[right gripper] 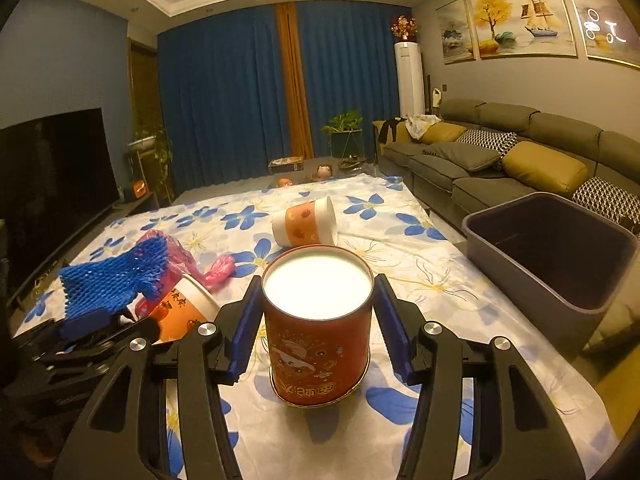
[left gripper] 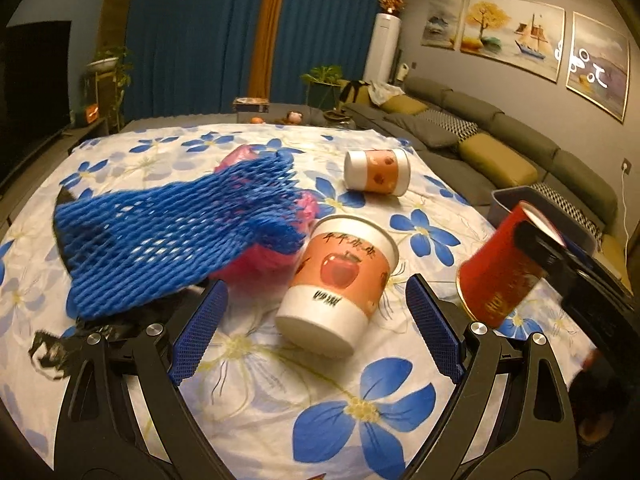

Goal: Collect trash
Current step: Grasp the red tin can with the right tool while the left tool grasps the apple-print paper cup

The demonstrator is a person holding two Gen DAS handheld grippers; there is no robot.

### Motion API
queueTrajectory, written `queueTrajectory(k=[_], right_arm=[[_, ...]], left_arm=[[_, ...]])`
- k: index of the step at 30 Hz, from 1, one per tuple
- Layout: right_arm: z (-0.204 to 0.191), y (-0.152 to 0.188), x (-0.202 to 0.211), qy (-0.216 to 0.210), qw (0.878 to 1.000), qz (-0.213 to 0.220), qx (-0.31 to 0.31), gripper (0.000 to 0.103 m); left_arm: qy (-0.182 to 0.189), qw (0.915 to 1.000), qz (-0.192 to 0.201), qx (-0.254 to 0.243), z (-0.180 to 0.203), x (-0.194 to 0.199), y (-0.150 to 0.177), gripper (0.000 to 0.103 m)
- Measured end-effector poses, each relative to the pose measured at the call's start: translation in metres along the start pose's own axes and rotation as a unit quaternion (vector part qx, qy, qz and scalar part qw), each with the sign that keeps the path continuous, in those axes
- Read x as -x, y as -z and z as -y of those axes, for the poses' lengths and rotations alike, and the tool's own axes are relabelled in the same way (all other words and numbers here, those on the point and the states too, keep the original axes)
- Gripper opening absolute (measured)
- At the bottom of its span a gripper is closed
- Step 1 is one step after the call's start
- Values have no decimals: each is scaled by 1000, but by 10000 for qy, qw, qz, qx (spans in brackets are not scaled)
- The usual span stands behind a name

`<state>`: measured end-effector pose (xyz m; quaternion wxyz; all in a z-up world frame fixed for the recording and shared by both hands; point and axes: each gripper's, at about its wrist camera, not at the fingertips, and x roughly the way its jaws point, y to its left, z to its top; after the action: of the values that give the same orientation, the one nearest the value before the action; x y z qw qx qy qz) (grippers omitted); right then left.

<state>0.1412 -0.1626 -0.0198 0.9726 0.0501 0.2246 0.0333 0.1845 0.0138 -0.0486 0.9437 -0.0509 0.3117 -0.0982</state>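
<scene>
Listing by size, we count first the surface (right gripper: 420, 280) under its flowered cloth, then the grey bin (right gripper: 560, 264) at its right edge, apparently empty, and open at the top.

Next, the blue foam net (left gripper: 168, 236) draped over pink plastic (left gripper: 256, 264), left of centre.

Three cups follow. Our right gripper (right gripper: 316, 312) clamps the red cup (right gripper: 318, 336) by its sides, lifted off the cloth, mouth toward the camera; the bin lies ahead and to its right, nothing between, so that arm is nearer. Our left gripper (left gripper: 316, 312) is spread wide and empty, the near apple cup (left gripper: 340, 280) lying tipped between its fingers, base toward us, long axis running away. The far apple cup (left gripper: 378, 172) lies on its side beyond, crosswise.
</scene>
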Motion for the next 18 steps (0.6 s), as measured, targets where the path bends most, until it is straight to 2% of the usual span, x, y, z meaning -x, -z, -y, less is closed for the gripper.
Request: queueTrajectory(k=[3,8,12,15,18], right_arm=[[5,0,6,-3,10000,23,-52,54],[9,1,13,4,10000,51,-62,54],[10,1,14,10,10000,46,-54,54],[10,1,14,0,10000,40,-63,54],[9,2,15,-5,10000,35,-37,54]], left_arm=[[30,9999,-111,-100,5,-10,-2,89],[38,9988,-440,-194,10,-28,1,83],[133,9981,-562,-197,12,-36,0,76],[226,9972,-695,-140,11,-42,0,65],[341,9971,-686,3,6,-42,0,64]])
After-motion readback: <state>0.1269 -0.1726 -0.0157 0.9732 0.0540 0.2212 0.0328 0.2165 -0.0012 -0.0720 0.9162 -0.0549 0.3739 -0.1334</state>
